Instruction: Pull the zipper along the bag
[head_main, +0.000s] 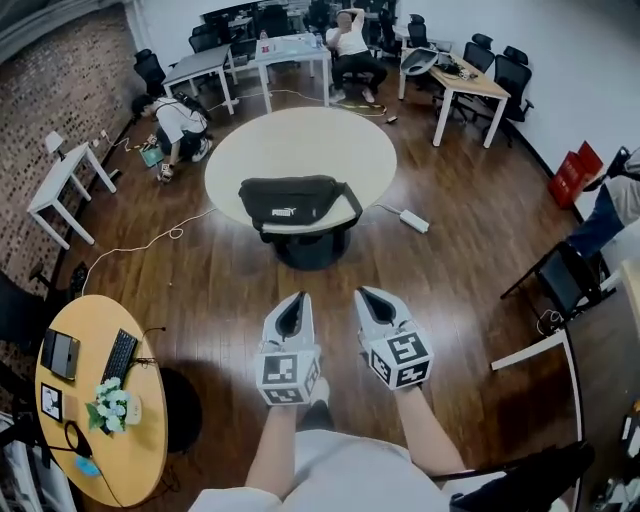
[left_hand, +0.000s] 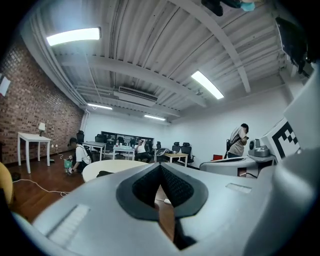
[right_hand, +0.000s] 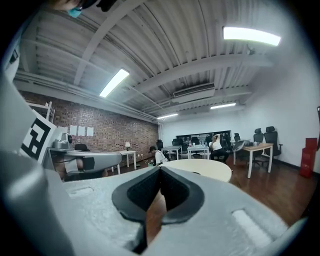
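Lower centre of the head view: two grippers side by side over the dark wood floor (head_main: 200, 260), each held out on a bare forearm. The left gripper (head_main: 292, 303) is at picture-left and the right gripper (head_main: 372, 297) is just beside it, with a gap between them. Marker cubes face the camera. Both point up-frame toward the bag.

Left gripper view: jaws brought fully together, black pads (left_hand: 175, 187) meeting at the tip, nothing between them. Right gripper view: the same, jaws closed tip to tip and empty.

Bag (head_main: 298, 203): black, with a white logo on its front. It lies at the near edge of a round cream bench (head_main: 310, 140), upper centre of the frame. A strap loops out at its right end. It is well apart from both grippers and neither touches it. Zipper too small to make out.

Elsewhere:
- White power strip (head_main: 414, 221) on the floor to the right of the round bench, with a cable running off it.
- Small yellow bench (head_main: 140, 440) at lower left, carrying a keyboard (head_main: 120, 357), a dark tablet (head_main: 60, 352) and white flowers (head_main: 112, 400).
- Crouching person (head_main: 178, 122) at upper left, near white desks.
- Seated person (head_main: 350, 45) leaning back in a chair at top centre.
- Brick wall along the upper left edge.
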